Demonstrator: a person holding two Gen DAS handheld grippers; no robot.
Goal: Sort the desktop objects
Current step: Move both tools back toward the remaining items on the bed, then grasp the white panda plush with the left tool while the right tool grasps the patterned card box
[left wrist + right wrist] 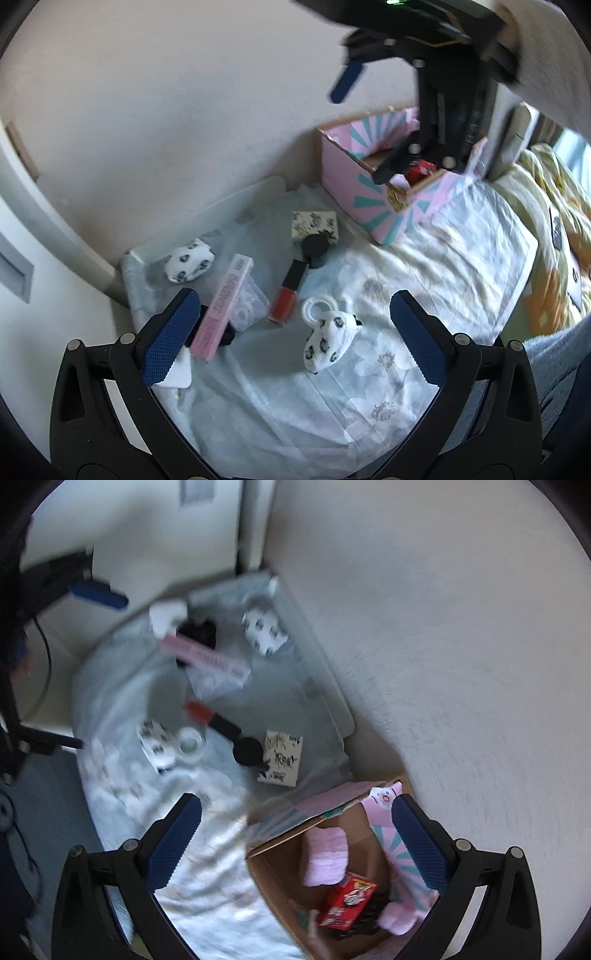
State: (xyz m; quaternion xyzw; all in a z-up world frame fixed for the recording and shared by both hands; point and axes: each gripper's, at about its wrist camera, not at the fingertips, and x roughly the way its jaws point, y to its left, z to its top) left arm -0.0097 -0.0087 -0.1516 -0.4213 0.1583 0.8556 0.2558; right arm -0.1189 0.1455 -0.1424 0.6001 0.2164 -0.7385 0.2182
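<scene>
My left gripper [293, 334] is open and empty, low over the cloth-covered desk. Between its fingers lie a spotted white pouch with a white ring [327, 338], a red lip-gloss bottle [290, 291] and a long pink box [223, 308]. My right gripper [297, 842] is open and empty above the open pink cardboard box [332, 805]. That box holds a red carton [347, 901] and pink packets [327, 856]. The right gripper also shows in the left wrist view [369, 122], over the pink box [354, 184].
A patterned small box [314, 225], a black round lid [316, 247], a second spotted pouch [190, 260] and a clear plastic packet [251, 304] lie on the cloth. The wall runs close behind. A yellow blanket [554, 236] lies at the right.
</scene>
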